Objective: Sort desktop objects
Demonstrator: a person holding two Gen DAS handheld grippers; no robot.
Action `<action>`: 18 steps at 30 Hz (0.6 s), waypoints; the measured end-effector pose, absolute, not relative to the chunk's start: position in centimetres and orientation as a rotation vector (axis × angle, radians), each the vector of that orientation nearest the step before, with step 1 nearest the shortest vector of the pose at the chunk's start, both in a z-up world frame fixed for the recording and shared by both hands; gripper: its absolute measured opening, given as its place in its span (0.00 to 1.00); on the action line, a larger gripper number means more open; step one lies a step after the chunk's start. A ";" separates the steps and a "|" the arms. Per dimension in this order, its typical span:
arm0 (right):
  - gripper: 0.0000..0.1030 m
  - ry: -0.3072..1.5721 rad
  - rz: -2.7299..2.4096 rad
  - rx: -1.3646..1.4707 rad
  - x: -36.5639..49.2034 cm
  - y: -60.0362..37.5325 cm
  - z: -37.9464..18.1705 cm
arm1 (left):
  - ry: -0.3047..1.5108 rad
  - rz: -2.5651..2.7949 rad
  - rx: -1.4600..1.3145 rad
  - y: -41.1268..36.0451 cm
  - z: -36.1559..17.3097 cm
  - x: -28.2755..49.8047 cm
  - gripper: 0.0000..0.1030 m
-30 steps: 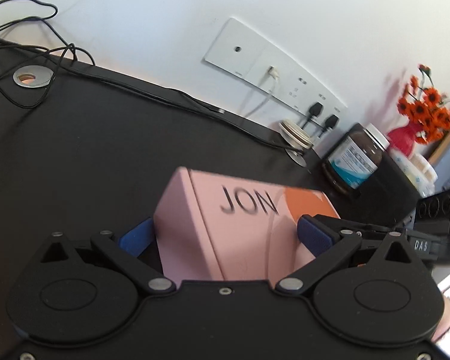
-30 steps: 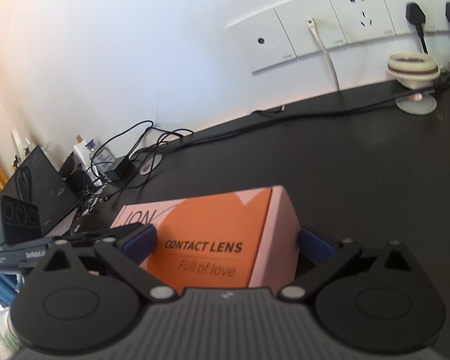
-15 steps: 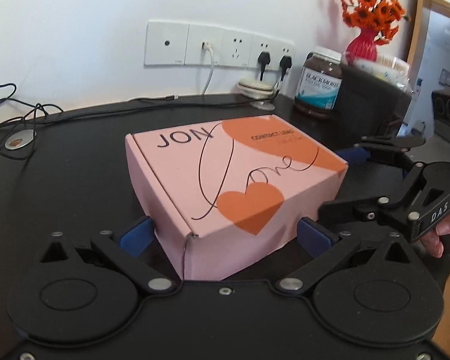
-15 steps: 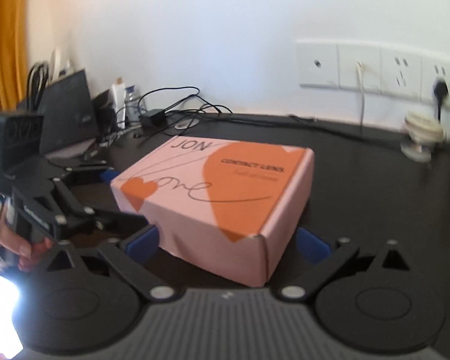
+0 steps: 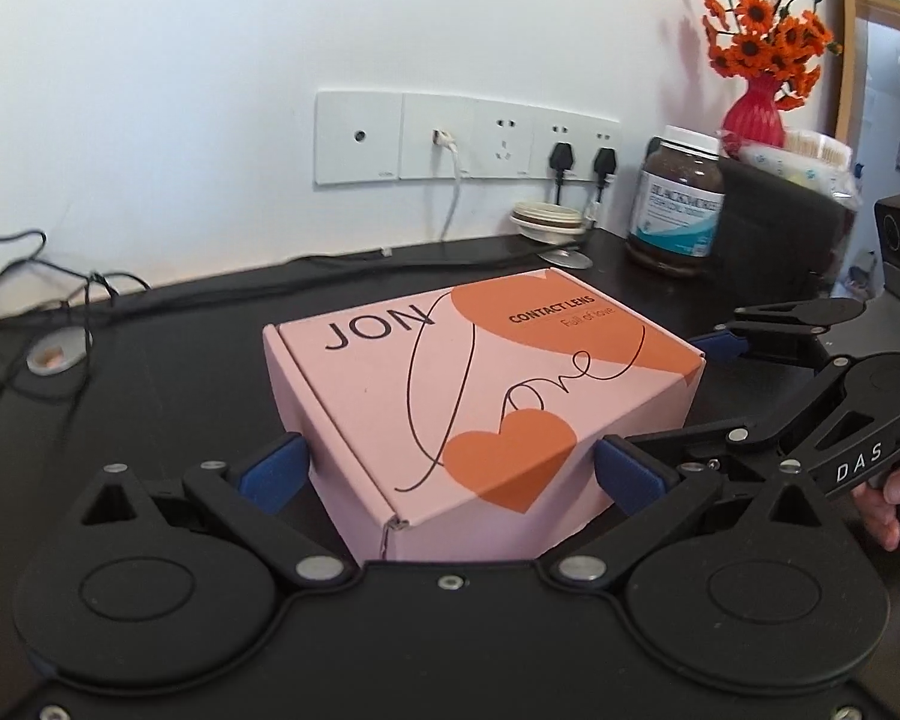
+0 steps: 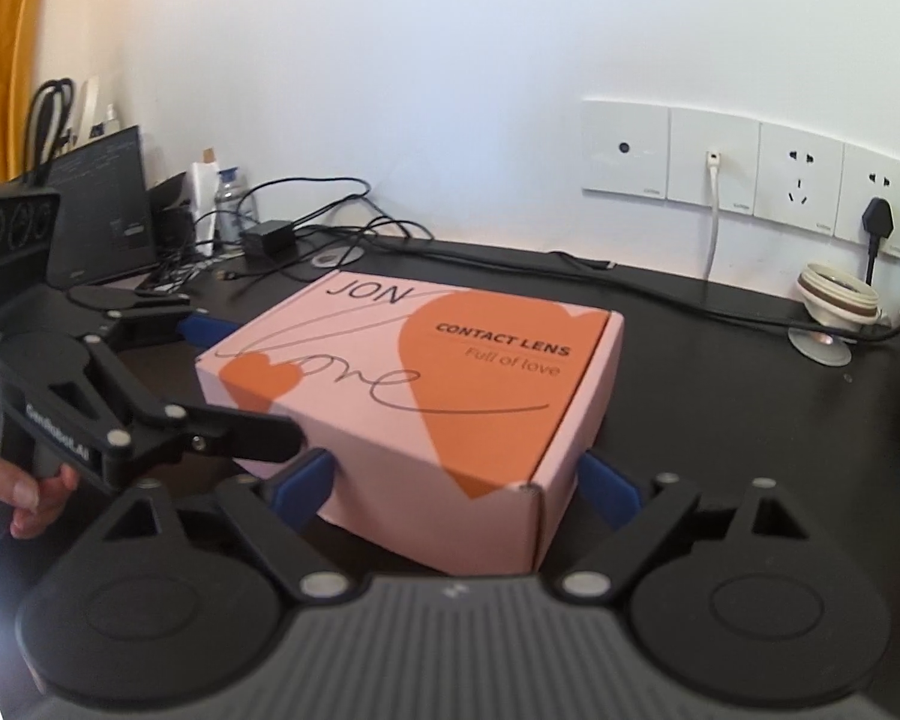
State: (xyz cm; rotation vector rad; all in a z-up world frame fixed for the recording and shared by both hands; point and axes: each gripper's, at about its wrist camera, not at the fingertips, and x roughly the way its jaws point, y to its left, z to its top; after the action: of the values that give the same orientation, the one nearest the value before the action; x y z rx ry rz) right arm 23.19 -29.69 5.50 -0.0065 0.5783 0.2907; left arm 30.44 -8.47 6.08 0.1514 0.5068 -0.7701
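Two grippers flank a pink contact-lens box on our black desk.

We see the box lying flat near the desk's middle, lid up. Our left gripper straddles one corner, blue pads wide and just beside the cardboard; whether they touch, we cannot tell. Our right gripper straddles the neighbouring corner, its jaws having just been closing, the box between them, a slim gap showing at the right pad. A brown jar stands by the wall sockets.
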 end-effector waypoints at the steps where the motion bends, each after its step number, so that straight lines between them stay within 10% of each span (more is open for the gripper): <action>1: 0.85 0.580 0.284 -0.002 23.7 -29.8 5.4 | 0.500 -0.764 0.157 -8.7 6.1 30.8 1.00; 18: 0.79 0.575 0.218 0.053 28.6 -30.2 4.8 | 0.463 -0.689 0.119 -8.3 6.3 34.3 1.00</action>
State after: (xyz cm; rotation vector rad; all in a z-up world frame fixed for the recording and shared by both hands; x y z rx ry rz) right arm 28.64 -30.25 4.80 0.0533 0.5755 0.2185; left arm 34.31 -8.30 6.27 0.1190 0.4630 -0.6889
